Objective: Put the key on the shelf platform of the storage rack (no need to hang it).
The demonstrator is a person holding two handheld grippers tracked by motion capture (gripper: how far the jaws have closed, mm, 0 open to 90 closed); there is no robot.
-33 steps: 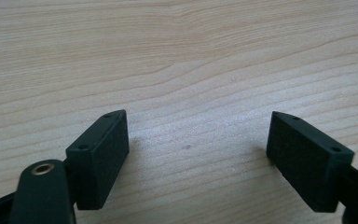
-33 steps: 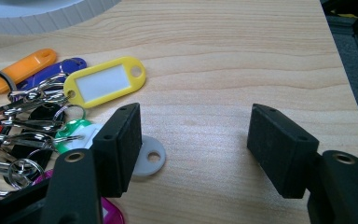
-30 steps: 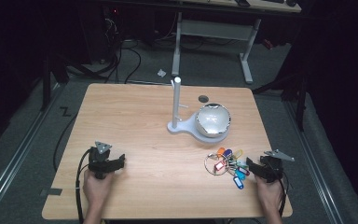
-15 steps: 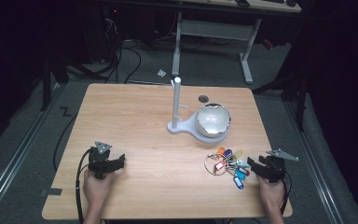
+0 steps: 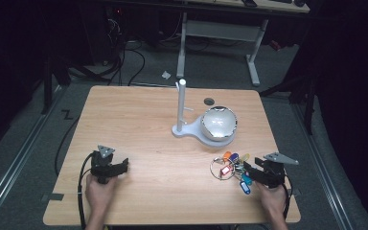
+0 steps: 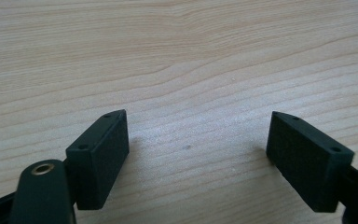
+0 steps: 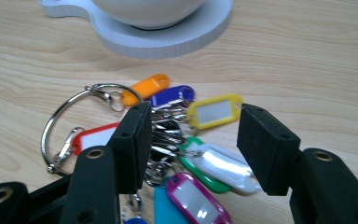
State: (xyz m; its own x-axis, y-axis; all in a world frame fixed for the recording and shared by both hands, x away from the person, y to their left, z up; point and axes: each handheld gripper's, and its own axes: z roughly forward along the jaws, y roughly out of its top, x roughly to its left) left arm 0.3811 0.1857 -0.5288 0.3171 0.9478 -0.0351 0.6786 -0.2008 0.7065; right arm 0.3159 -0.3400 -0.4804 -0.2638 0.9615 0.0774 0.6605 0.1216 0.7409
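A bunch of keys with several coloured plastic tags on a metal ring lies on the wooden table at the front right. My right gripper hovers at its right side. In the right gripper view the jaws straddle the metal keys and tags. They have just been closing but stand apart, with no pad pressing on anything, so the right gripper is open. My left gripper rests at the front left, and in its own view it is open over bare wood.
A white stand with an upright post rises mid-table, and a shiny round bowl sits on its base just behind the keys. A small round hole lies farther back. Desk legs and cables are beyond the table.
The right hand has shifted a little beside the key bunch. The left hand and the keys have stayed put.
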